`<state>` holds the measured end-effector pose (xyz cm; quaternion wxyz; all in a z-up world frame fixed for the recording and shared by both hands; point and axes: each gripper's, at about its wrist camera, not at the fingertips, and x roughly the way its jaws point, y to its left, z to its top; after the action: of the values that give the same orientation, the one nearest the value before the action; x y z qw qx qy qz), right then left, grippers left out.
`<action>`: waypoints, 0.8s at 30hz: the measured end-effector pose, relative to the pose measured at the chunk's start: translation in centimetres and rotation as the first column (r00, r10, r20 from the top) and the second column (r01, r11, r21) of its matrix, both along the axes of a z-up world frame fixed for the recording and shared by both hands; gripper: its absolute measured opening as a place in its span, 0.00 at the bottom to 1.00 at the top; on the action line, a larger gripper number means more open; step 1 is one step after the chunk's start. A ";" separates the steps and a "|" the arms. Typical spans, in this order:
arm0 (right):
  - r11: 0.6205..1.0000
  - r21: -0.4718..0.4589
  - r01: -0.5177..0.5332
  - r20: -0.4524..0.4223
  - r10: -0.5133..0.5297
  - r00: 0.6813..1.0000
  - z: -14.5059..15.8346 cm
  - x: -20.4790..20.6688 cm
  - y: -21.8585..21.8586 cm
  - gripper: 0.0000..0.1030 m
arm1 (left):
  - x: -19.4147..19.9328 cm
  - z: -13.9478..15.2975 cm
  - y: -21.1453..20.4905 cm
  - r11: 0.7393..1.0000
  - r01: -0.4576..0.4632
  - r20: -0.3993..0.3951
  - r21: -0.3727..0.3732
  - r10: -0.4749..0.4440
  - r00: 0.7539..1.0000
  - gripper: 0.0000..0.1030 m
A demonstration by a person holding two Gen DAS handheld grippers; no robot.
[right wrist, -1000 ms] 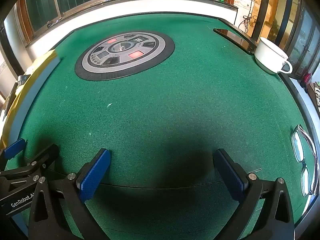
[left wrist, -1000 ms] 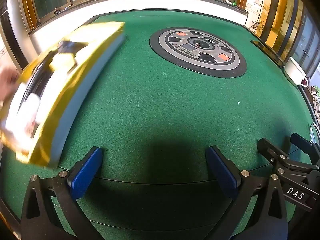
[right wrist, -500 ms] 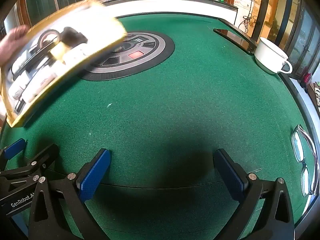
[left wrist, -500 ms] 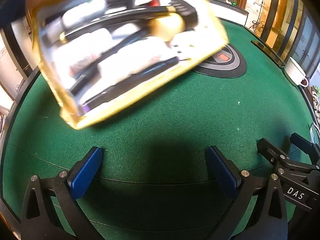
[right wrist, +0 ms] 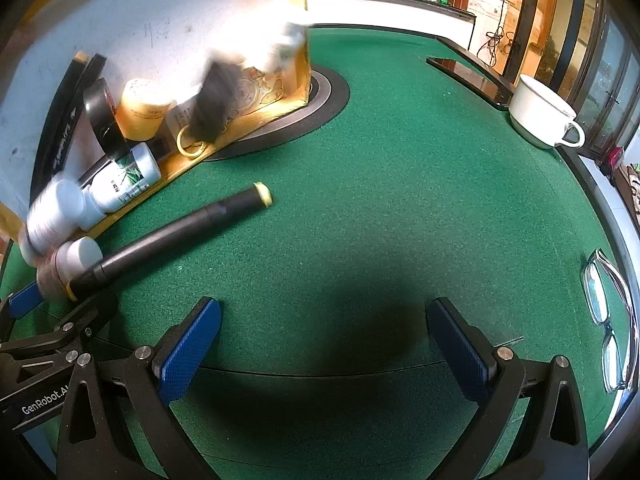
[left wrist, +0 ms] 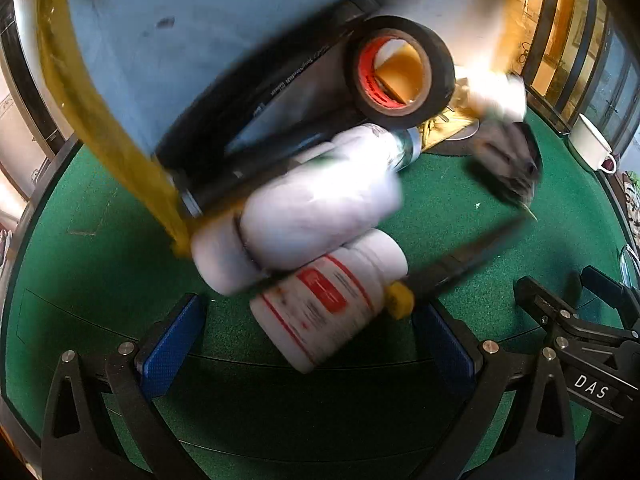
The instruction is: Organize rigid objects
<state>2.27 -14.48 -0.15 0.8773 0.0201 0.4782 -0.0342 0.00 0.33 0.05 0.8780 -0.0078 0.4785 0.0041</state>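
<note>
On the green table (left wrist: 100,264), in the left wrist view, a yellow-rimmed box (left wrist: 120,80) is tipped up on edge and its load is pouring out right in front of the left gripper (left wrist: 308,340). Its blue pads stand wide apart, holding nothing. A white bottle with a red label (left wrist: 328,304) lies between them, other white bottles (left wrist: 316,216) are piled just behind it, a roll of black tape (left wrist: 400,72) hangs above, and a black wand with a yellow tip (left wrist: 460,268) slants off to the right. Much of it is smeared by motion. Half a second ago the box was up in the air with everything inside; a second ago it was at the table's left edge.

Over to the right wrist view: the right gripper (right wrist: 324,344) is open too, empty, over bare felt. The black wand lies flat on the table well to its left, bottles heaped at the box's lower lip, and a yellow jar (right wrist: 144,112) and the tape are inside the tilted box. A white cup (right wrist: 540,120) sits far right, a pair of glasses (right wrist: 604,320) at the right rim. Neither has moved; the wand and bottles are new to the felt.

My read: this is the set-up, things being dumped, sorting not yet begun. Next comes a wait until the pieces settle, then a pick of the nearest bottle, jaws squared across its body so it doesn't roll.
</note>
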 end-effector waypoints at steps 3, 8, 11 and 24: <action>1.000 0.001 0.000 0.000 0.000 1.000 -0.1 0.2 0.0 0.99 | -0.1 0.1 0.2 1.000 0.000 0.001 0.000 0.000 1.000 1.00; 1.000 0.000 0.000 0.000 0.000 1.000 0.0 0.0 0.0 0.99 | -0.3 0.3 0.4 1.000 0.000 0.003 -0.001 0.000 1.000 1.00; 1.000 0.000 0.000 0.001 0.000 1.000 0.0 -0.1 0.0 0.99 | -0.4 0.4 0.5 1.000 0.001 0.003 -0.001 -0.001 1.000 1.00; 1.000 0.001 0.000 0.000 0.000 1.000 -0.1 0.1 0.0 0.99 | -0.6 0.5 -0.1 1.000 0.001 0.002 0.001 -0.001 1.000 1.00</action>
<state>2.33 -14.52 -0.26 0.8773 0.0203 0.4783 -0.0340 -0.55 0.24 0.55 0.8785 -0.0070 0.4778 0.0041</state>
